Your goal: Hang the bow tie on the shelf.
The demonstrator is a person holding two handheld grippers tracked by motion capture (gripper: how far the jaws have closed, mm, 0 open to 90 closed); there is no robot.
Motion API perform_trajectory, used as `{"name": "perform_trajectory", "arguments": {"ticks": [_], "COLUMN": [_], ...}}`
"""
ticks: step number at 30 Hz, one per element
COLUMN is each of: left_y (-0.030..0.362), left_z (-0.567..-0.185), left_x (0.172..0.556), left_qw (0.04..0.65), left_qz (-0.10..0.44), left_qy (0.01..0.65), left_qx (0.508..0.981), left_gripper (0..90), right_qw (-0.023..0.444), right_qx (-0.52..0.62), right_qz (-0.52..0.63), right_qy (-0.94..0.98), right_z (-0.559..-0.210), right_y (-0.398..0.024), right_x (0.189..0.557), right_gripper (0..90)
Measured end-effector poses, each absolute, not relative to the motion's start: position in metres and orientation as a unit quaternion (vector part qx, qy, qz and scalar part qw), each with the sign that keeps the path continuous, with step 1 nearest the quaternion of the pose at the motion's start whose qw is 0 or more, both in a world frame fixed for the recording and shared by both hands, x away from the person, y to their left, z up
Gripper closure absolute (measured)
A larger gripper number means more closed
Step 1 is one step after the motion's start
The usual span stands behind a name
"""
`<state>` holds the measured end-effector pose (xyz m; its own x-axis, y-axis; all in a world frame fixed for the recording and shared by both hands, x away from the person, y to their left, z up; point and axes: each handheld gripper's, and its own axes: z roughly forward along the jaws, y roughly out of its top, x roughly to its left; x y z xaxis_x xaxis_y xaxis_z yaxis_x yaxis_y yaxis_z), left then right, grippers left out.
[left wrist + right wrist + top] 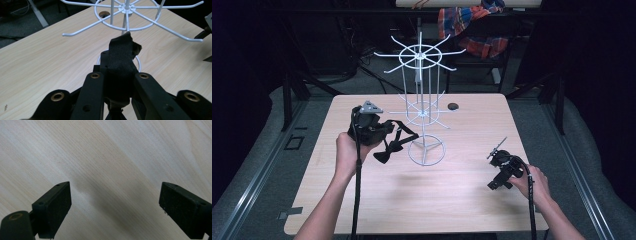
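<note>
The left hand-held gripper [382,131] has its jaws clamped on a black bow tie [393,142], so the pick-up looks finished. In the high view the tie's strap and bow dangle from the jaws, clear of the counter [362,200], and in the left gripper view the black fabric [121,60] sits pinched between the two jaws and sticks out ahead of them.

What seems left is the hanging. The white wire rack [422,100] stands just beyond the left hand-held gripper, its round base close to the dangling bow. Seen from the left gripper view, the rack's lower ring of hooked arms [125,15] lies straight ahead of and slightly above the held fabric, but the tie touches none of them yet. No hook on either tier carries anything, so I judge the work to be roughly at its middle: the tie is lifted and brought close, but not yet looped over an arm.

The right hand-held gripper [499,170] rests low near the counter, well apart from the left one and the rack, its jaws wide apart over bare wood [112,170] with nothing between them.
</note>
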<state>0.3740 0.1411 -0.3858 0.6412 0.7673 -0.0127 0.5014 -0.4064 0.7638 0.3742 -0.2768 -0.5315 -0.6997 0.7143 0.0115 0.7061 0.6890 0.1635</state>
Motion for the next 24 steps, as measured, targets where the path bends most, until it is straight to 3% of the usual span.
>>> {"name": "perform_trajectory", "arguments": {"ticks": [24], "left_y": [0.132], "left_z": [-0.428], "left_x": [0.39], "left_qw": [0.366], "left_qz": [0.156], "left_qy": [0.403], "left_qx": [0.824], "left_gripper": [83.3], "right_qw": [0.026], "right_qx": [0.385], "right_qz": [0.074], "right_qy": [0.92], "right_z": [-0.531], "right_y": [-0.276], "right_x": [0.374], "right_gripper": [10.4]}}
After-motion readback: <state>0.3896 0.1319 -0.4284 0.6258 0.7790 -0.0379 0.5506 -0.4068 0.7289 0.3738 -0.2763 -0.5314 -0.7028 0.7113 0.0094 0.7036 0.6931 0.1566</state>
